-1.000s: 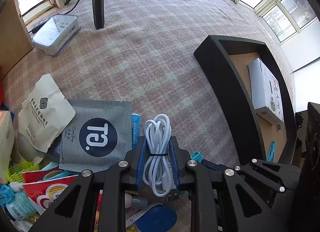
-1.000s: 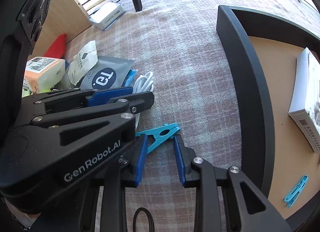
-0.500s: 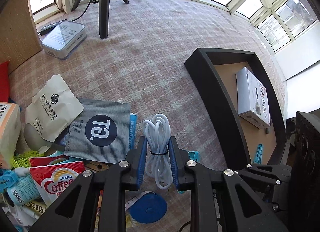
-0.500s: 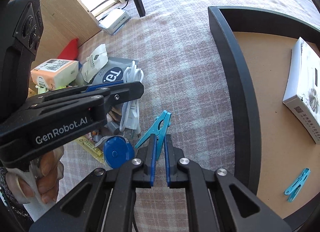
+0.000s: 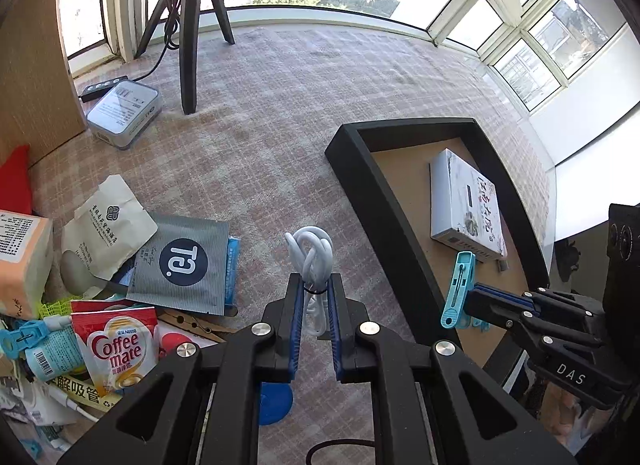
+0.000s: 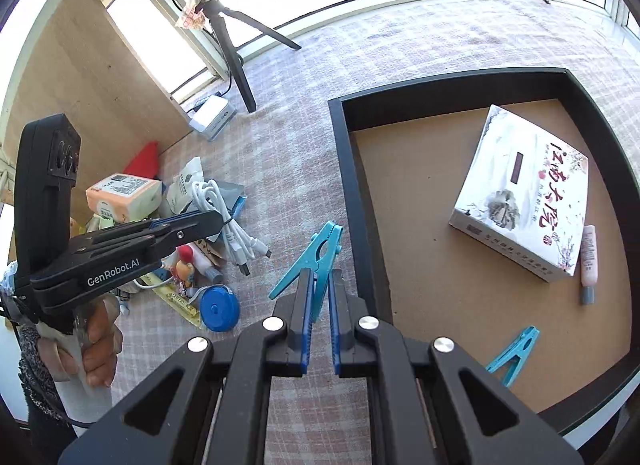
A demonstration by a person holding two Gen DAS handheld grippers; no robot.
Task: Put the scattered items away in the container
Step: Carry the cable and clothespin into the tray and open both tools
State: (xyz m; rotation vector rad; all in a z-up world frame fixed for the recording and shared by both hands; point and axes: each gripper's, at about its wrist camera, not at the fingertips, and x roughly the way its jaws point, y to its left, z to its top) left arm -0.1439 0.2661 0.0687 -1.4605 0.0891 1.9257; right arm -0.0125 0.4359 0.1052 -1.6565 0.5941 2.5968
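Observation:
A coiled white cable (image 5: 310,249) sits between the pads of my left gripper (image 5: 314,285), whose jaws are closing on it; it hangs above the checked carpet. From the right wrist view the same cable (image 6: 212,197) dangles from the left gripper (image 6: 216,219). My right gripper (image 6: 319,277) is shut on a light blue clothes peg (image 6: 320,243), lifted just left of the rim of the black container (image 6: 352,193). In the left wrist view the peg (image 5: 460,277) and right gripper (image 5: 466,297) hover over the container (image 5: 384,201).
Inside the container lie a white printed box (image 6: 524,193), a pink tube (image 6: 589,257) and another blue peg (image 6: 514,349). A pile at the left holds a Coffee mate packet (image 5: 120,345), grey pouch (image 5: 182,261), paper bag (image 5: 106,229) and blue tape measure (image 6: 219,307). A tripod (image 5: 188,45) stands behind.
The right gripper shut on the blue peg, lifted it off the carpet and carried it towards the container. The left gripper rose with the cable, away from the pile.

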